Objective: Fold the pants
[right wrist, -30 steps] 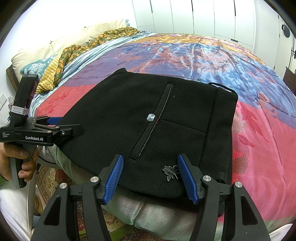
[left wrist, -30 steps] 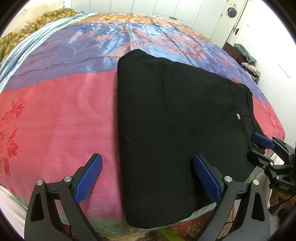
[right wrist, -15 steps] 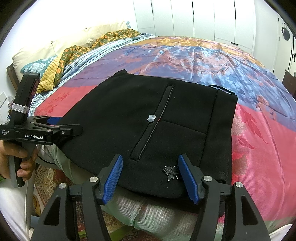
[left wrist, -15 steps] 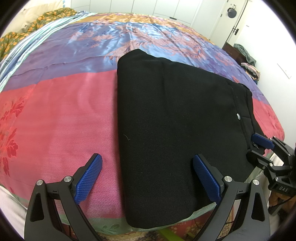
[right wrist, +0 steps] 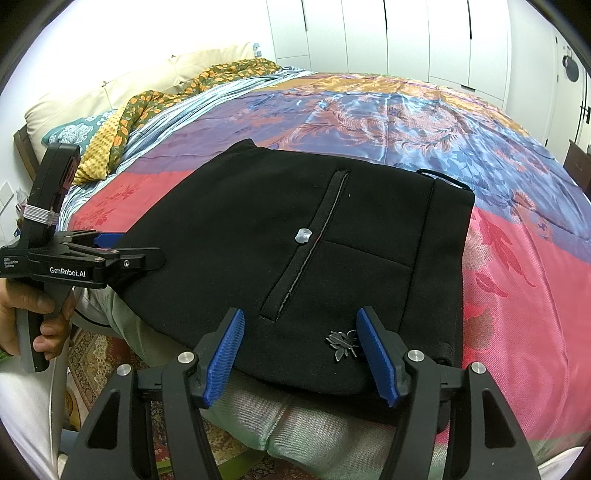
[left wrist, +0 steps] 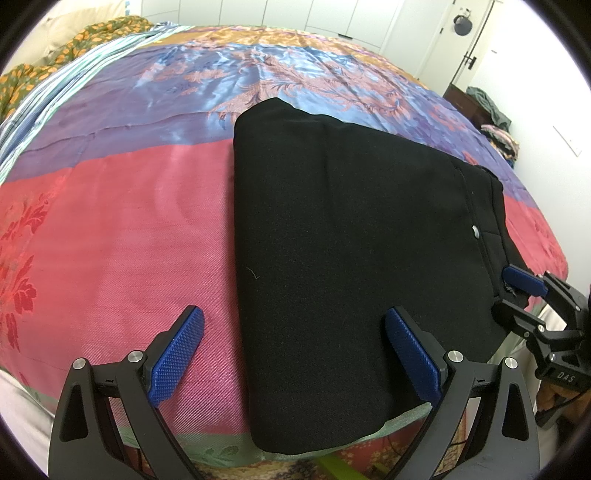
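The black pants lie folded flat on the bed near its front edge, also in the right wrist view, with a white button and a small metal emblem. My left gripper is open and empty, straddling the pants' left edge near the front. My right gripper is open and empty at the pants' waist end by the bed edge. Each gripper shows in the other's view, the right one and the left one.
A colourful satin bedspread covers the bed. Pillows and a patterned blanket lie at the head. White wardrobes stand behind. A dresser with clothes stands by the door. A patterned rug lies below the bed edge.
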`<state>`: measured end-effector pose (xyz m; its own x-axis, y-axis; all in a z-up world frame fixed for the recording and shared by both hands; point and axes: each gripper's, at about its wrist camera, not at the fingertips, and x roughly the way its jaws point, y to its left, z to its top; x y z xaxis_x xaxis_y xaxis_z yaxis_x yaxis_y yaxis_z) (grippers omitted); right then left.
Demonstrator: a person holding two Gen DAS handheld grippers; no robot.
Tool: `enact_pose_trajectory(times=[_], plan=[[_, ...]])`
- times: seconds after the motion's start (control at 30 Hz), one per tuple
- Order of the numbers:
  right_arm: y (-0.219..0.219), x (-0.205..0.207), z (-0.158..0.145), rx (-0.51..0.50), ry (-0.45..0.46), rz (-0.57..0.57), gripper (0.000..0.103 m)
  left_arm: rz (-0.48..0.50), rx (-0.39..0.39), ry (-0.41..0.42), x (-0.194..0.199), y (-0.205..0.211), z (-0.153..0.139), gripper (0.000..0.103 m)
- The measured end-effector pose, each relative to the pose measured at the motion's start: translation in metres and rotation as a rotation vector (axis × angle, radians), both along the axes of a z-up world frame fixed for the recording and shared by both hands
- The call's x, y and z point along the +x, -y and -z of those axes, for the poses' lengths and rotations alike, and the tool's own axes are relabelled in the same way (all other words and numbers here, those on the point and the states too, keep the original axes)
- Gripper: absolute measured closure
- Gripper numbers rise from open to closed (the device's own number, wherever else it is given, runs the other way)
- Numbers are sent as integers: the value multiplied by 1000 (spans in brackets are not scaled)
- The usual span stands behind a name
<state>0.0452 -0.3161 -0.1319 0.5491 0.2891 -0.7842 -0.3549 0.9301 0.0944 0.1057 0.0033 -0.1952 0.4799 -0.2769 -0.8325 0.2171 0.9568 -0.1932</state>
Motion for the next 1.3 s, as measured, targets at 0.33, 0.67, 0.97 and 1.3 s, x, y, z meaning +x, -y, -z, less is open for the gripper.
enact_pose_trajectory(times=[0.33,0.67,0.97,1.3], plan=[[45,18,-56,182,12,52,39,-86,-91,83,-2,-40,-29,6],[175,67,-42,566,-246,267,34,-130,-270,-81,10,-65,-7,8],[155,116,36,554,-555,137,33,34,-347,-239,48,-39,11,7],[110,132,18,383,-466,24,57,106,-273,-224,63,29,-14,75]])
